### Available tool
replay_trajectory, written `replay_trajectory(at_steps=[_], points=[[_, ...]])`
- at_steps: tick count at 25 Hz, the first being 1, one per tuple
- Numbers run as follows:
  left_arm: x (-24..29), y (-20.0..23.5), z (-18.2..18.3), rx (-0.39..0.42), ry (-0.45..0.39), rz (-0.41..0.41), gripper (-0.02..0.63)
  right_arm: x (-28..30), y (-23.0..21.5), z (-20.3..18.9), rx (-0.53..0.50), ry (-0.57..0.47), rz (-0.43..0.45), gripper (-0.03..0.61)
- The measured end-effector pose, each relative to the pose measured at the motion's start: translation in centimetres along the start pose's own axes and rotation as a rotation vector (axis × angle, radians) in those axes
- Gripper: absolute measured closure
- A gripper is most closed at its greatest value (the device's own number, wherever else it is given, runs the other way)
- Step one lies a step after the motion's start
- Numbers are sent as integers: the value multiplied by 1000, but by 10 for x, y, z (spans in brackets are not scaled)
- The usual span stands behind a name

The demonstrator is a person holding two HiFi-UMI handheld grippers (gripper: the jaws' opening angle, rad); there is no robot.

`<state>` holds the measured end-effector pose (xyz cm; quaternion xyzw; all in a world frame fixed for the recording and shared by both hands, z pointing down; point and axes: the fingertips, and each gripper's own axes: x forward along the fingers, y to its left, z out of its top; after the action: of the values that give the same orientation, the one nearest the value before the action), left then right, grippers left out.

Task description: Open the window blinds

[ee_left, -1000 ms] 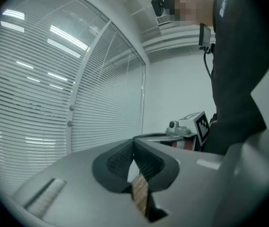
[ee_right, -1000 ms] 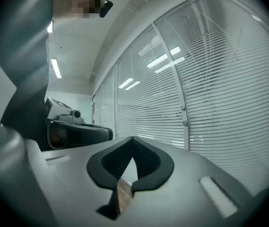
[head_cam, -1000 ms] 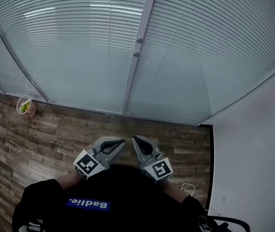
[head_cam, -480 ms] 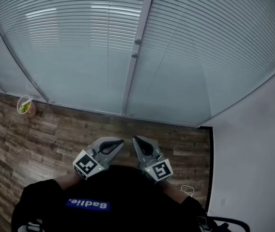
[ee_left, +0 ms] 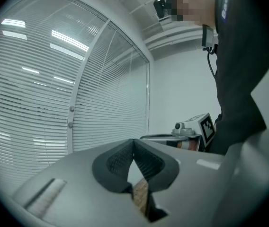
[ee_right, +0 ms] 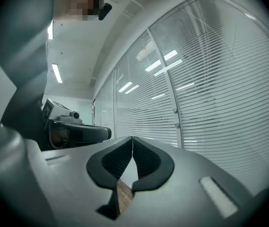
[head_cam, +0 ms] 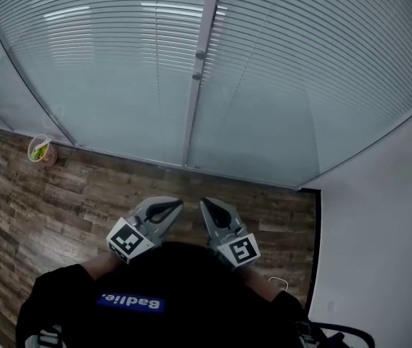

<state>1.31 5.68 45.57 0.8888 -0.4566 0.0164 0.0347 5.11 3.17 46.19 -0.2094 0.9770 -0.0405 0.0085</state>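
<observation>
Left gripper (head_cam: pixel 171 207), right gripper (head_cam: pixel 209 207) clenched empty, well short of window blinds (head_cam: pixel 119 56); risk of slipping off small knobs (head_cam: pixel 200 54).

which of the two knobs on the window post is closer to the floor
The lower knob on the post. In the head view it sits just beneath the other knob, on the side toward the wooden floor.
</observation>
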Motion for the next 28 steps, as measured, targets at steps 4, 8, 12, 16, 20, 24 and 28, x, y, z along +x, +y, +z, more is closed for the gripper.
replay_trajectory(at_steps=[4,8,12,16,20,24,28], points=[[14,7,3,-4,-15,67,614,-7,-16,-6,33,0,26,571],[21,13,10,0,-23,129,614,-13,-27,-8,61,0,51,569],[22,12,10,21,-29,159,614,-15,-24,-12,48,2,78,568],[26,22,13,13,-43,162,614,-5,-29,-11,48,16,80,568],[30,47,10,18,-52,155,614,14,-40,-20,43,40,57,568],[35,81,10,21,-57,135,614,43,-50,-23,28,62,26,566],[38,121,6,46,-57,114,614,83,-57,-31,21,64,-5,565]])
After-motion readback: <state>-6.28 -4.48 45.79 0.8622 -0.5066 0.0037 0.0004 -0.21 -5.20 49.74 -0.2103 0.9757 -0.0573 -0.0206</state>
